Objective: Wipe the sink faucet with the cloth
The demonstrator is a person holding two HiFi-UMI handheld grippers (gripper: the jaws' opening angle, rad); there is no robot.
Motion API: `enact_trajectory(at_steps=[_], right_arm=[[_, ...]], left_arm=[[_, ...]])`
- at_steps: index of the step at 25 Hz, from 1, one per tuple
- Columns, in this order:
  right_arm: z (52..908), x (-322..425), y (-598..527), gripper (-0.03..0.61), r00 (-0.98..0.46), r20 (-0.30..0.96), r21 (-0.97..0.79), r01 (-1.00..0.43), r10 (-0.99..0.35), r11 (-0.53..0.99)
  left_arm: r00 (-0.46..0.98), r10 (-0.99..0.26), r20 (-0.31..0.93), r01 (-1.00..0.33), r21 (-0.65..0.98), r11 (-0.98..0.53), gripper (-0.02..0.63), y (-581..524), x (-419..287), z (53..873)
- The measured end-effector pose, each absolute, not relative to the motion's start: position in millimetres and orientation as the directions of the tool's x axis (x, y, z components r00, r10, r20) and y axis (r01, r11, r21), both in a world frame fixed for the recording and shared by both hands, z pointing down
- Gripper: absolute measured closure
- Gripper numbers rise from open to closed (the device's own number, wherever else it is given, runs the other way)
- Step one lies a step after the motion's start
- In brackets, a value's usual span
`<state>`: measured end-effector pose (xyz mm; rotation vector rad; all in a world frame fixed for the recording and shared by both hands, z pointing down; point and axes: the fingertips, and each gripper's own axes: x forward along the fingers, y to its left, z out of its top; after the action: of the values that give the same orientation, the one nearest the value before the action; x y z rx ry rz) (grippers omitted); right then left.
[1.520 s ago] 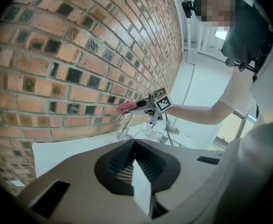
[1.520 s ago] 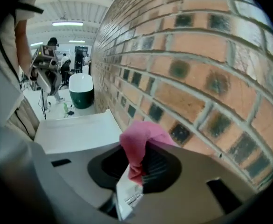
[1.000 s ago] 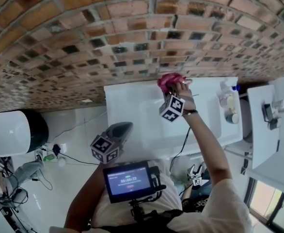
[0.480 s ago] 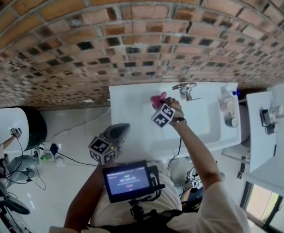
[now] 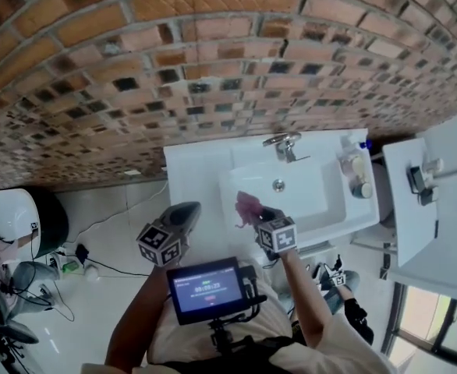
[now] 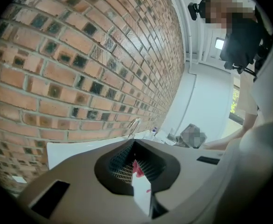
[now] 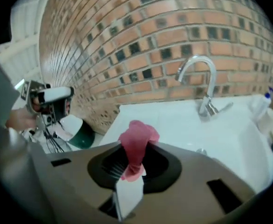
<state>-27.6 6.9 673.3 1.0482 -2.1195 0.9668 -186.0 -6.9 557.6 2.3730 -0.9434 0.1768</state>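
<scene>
The chrome faucet (image 5: 283,145) stands at the back rim of the white sink (image 5: 345,213), against the brick wall. My right gripper (image 5: 256,213) is over the sink's front left part, well short of the faucet, shut on a pink cloth (image 5: 249,206). In the right gripper view the cloth (image 7: 137,141) sticks up from the shut jaws, with the faucet (image 7: 199,83) ahead and apart from it. My left gripper (image 5: 183,215) hangs left of the sink's front edge, jaws shut, holding nothing. The left gripper view shows the faucet (image 6: 133,126) far off.
A soap bottle (image 5: 350,162) and a cup (image 5: 362,188) stand on the sink's right rim. A white shelf unit (image 5: 419,209) is at the right. A round white and dark bin (image 5: 22,218) and cables lie on the floor at the left.
My right gripper has drawn the pink cloth away from the faucet, back over the basin towards the sink's front edge. The left gripper has hardly moved.
</scene>
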Motion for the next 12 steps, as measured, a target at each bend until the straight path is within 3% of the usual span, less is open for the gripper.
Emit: enact_trajectory(at_steps=[4, 12], right_arm=[[679, 1, 30, 0.495, -0.506, 0.732, -0.416, -0.862, -0.456, 0.288], [687, 35, 16, 0.493, -0.429, 0.719, -0.384, -0.901, -0.547, 0.202]], left_arm=[[0.761, -0.561, 0.327, -0.646, 0.469, -0.603, 0.620, -6, -176, 560], [0.796, -0.482, 0.367, -0.606, 0.465, -0.646, 0.620, 0, -147, 572]])
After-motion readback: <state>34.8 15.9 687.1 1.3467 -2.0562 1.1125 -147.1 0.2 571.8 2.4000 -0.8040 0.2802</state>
